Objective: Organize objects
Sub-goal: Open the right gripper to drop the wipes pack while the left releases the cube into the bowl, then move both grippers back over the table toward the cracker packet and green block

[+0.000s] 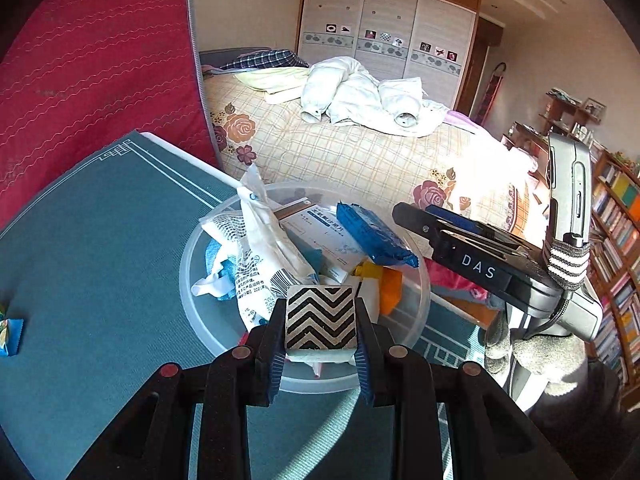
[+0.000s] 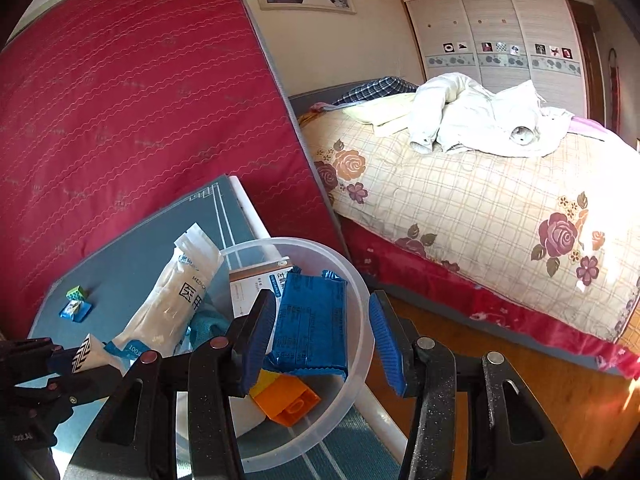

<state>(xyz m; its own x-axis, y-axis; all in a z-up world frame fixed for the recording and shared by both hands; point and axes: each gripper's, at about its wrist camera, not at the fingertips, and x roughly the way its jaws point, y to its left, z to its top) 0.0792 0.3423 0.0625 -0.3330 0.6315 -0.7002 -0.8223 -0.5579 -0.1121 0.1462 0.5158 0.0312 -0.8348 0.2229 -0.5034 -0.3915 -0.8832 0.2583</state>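
The left gripper (image 1: 321, 354) is closed on a small block with a black-and-white chevron face (image 1: 321, 323), which is pinched between the blue pads above the near rim of a clear plastic bowl (image 1: 192, 256). The right gripper (image 2: 320, 344) is held partly open with nothing gripped; a blue packet (image 2: 310, 320) is seen lying between its fingers inside the bowl, and whether the left pad touches it cannot be told. In the bowl, a white medical pouch (image 2: 172, 300), a white box with blue print (image 1: 320, 228) and an orange piece (image 2: 286, 400) are also piled. The bowl is set at the far right edge of a teal-covered table (image 1: 92, 240). Two small wrapped sweets (image 2: 75, 306) are left near the table's left edge, well apart from the bowl.
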